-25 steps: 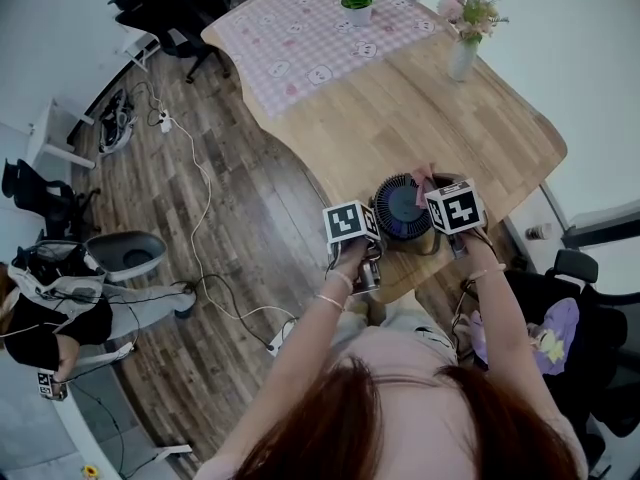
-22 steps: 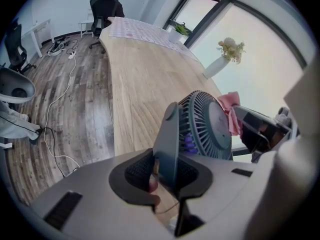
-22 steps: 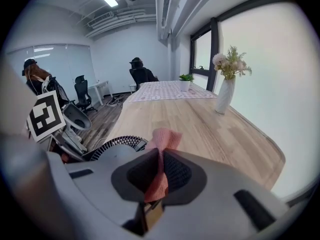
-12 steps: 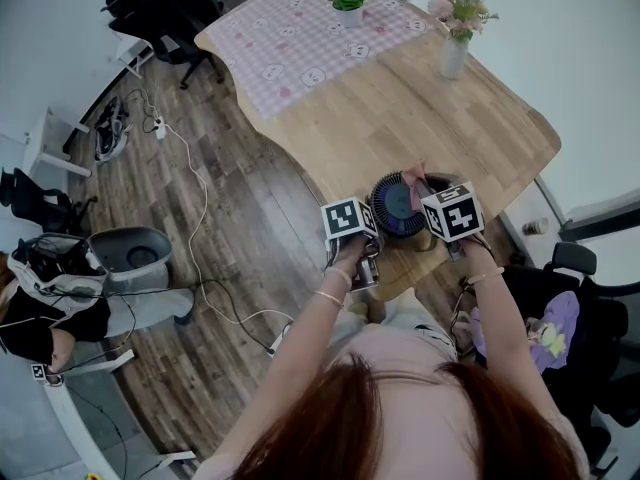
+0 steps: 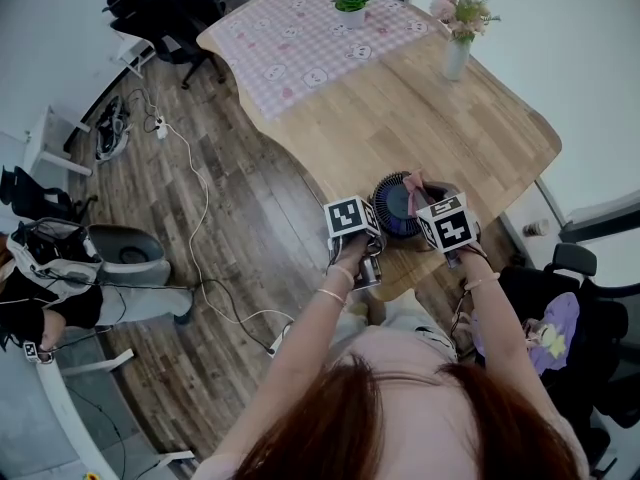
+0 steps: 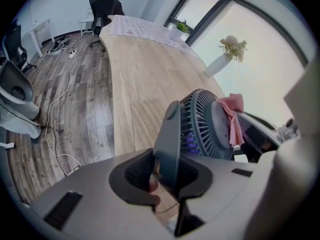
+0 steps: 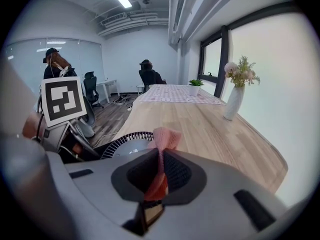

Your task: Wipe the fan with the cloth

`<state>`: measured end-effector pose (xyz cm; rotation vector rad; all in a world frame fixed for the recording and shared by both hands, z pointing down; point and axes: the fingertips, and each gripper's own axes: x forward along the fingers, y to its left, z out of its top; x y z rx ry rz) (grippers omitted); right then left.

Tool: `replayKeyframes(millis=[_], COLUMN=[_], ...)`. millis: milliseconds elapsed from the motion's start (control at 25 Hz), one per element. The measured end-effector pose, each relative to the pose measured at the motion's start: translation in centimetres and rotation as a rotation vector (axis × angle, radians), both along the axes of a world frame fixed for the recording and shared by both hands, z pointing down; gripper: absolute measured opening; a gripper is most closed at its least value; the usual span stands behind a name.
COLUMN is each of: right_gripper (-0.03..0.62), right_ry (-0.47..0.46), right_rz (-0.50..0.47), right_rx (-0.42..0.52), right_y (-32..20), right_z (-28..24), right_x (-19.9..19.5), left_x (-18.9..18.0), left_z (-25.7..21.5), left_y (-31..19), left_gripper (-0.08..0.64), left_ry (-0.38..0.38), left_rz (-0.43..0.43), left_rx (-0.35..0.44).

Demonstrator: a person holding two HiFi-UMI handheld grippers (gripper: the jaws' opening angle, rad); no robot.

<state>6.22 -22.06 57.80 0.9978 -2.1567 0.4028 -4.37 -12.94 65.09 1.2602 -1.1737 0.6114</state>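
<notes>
Head view: fan (image 5: 396, 206) at near edge of table (image 5: 470, 118), between both grippers. Left gripper (image 6: 168, 156) on fan's left side, clamped on its grey side bracket. Right gripper (image 7: 159, 173) on fan's right side, pinching pink cloth (image 7: 166, 136), cloth lying against grille. Versus earlier: right gripper and cloth slid slightly left and nearer across grille; left gripper and fan unmoved

The right gripper (image 7: 159, 168) has dragged the pink cloth (image 5: 414, 184) a little inward across the fan (image 5: 395, 210).
</notes>
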Motion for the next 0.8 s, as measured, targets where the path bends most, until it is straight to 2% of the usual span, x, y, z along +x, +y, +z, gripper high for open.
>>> replayKeyframes(millis=[800], right_gripper=[0.028], right_ry=[0.016], right_rz=[-0.004], right_rx=[0.018], right_y=[2.7], right_z=[0.1], right_x=[-0.2], left_x=[0.0], left_z=[0.1], left_y=[-0.2], left_gripper=[0.083], left_ry=[-0.002], left_rz=[-0.007], left_rx=[0.005])
